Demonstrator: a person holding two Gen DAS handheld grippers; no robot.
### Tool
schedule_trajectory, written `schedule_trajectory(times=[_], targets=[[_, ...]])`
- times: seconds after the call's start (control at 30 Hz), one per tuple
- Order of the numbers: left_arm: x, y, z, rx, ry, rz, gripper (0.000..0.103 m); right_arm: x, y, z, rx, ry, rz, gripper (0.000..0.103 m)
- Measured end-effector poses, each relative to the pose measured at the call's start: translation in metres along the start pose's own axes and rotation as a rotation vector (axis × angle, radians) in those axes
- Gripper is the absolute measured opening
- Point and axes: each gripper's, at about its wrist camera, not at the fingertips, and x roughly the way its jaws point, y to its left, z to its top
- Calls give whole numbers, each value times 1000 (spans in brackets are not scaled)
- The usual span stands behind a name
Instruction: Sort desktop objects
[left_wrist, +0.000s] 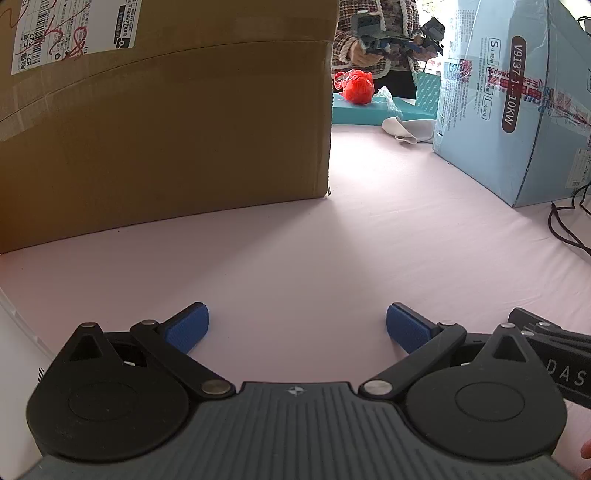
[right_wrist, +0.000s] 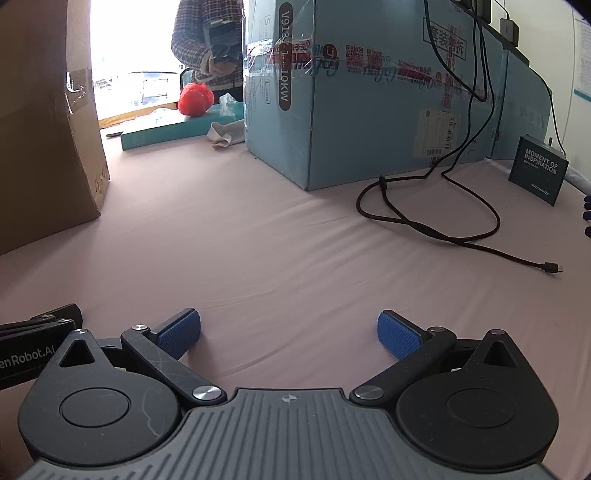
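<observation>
My left gripper (left_wrist: 297, 326) is open low over the pale pink tablecloth (left_wrist: 332, 251), nothing between its blue pads. My right gripper (right_wrist: 289, 332) is open too, empty, just above the cloth (right_wrist: 258, 258). The two grippers sit side by side: part of the right one (left_wrist: 546, 343) shows at the edge of the left wrist view, part of the left one (right_wrist: 40, 328) in the right wrist view. A black cable (right_wrist: 436, 225) with a plug end (right_wrist: 552, 267) lies on the cloth ahead right. A small dark box (right_wrist: 539, 170) with white lettering stands at the far right.
A big brown cardboard box (left_wrist: 166, 129) stands ahead left, and a light blue carton (right_wrist: 369, 96) ahead right. Between them lie a teal flat box (right_wrist: 177, 131), a red bag (right_wrist: 195, 99) and a grey cloth (right_wrist: 225, 134). A person (left_wrist: 376, 33) stands behind, holding grippers.
</observation>
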Motion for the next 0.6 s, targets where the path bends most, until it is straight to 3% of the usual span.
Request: schedule_trajectory(times=[0.6], targets=[[1, 1, 1, -4, -1, -3, 103, 1, 1, 1, -3, 0, -1, 103]])
